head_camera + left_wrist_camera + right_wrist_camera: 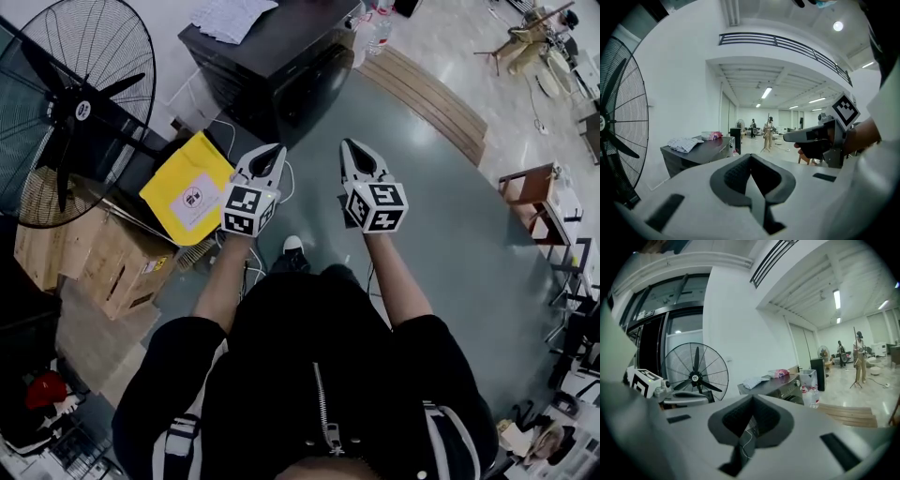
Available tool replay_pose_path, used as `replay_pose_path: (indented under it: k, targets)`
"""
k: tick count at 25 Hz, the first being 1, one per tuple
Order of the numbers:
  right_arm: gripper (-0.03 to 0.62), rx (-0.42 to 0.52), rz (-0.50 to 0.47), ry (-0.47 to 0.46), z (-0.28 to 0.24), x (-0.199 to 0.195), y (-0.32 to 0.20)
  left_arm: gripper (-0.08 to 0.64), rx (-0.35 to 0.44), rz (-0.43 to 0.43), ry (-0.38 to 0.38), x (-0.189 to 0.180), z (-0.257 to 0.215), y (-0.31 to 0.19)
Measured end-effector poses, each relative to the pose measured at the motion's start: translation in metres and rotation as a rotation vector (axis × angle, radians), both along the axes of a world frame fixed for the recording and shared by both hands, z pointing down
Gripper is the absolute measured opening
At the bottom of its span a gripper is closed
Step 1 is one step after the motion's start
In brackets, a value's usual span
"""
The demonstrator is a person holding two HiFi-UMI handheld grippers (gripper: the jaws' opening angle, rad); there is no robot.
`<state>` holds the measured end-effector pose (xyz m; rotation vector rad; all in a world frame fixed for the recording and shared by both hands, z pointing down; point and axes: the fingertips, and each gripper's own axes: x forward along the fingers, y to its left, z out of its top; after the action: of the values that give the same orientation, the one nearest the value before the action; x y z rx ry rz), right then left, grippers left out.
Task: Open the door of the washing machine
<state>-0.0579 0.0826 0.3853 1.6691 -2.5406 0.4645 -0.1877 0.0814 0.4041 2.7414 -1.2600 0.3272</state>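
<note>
Facing washing machine (281, 66), well beyond left gripper (275, 150), right gripper (349, 145)

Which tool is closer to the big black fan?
The left tool: it's on the side of the fan, at the head view's left. The right tool is farther, beyond the left one.
</note>
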Motion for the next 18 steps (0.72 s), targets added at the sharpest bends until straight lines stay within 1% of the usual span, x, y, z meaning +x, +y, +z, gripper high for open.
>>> replay_pose_path:
  k: [3, 9, 15, 18]
  targets:
    - [0.005, -0.002, 0.023, -0.015, 0.001, -0.008, -0.034, 0.002, -0.010, 0.005, -0.001, -0.008, 0.002, -0.034]
    - [0.005, -0.030, 0.037, 0.000, 0.017, -0.013, -0.095, 0.002, -0.031, 0.002, 0.004, -0.012, 0.011, -0.091]
    - [0.015, -0.068, 0.005, 0.000, 0.041, -0.019, -0.174, 0.002, -0.062, -0.046, 0.001, -0.016, 0.031, -0.157]
    - [0.019, -0.100, -0.019, -0.001, 0.057, -0.022, -0.215, 0.002, -0.092, -0.068, 0.002, -0.016, 0.045, -0.190]
